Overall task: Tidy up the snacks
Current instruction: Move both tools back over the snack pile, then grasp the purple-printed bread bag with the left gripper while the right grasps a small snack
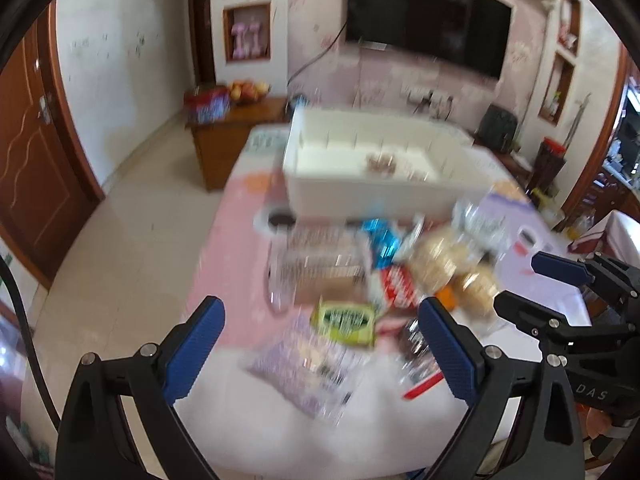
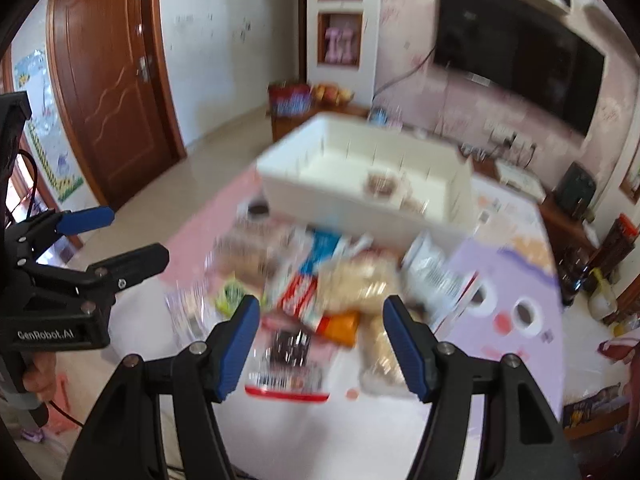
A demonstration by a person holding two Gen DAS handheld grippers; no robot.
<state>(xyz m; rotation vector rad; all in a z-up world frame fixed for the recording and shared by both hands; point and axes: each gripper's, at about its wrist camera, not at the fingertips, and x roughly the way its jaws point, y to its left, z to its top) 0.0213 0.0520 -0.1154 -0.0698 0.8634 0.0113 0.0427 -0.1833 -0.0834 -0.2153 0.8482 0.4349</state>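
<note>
While angled down over snacks [image 1: 360,280], left gripper [image 1: 320,344], right gripper [image 2: 320,344] jaws spread, empty

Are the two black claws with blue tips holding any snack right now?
No. The left gripper and the right gripper both stand open above the pile of snack packets, with nothing pinched between their blue pads.

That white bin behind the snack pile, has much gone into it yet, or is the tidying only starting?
Only starting. The white bin holds what looks like one or two small brownish packets, too blurred to name. Nothing is in hand: the left gripper and right gripper are both open and empty above the snack pile. Nearly the whole pile is left on the table.
</note>
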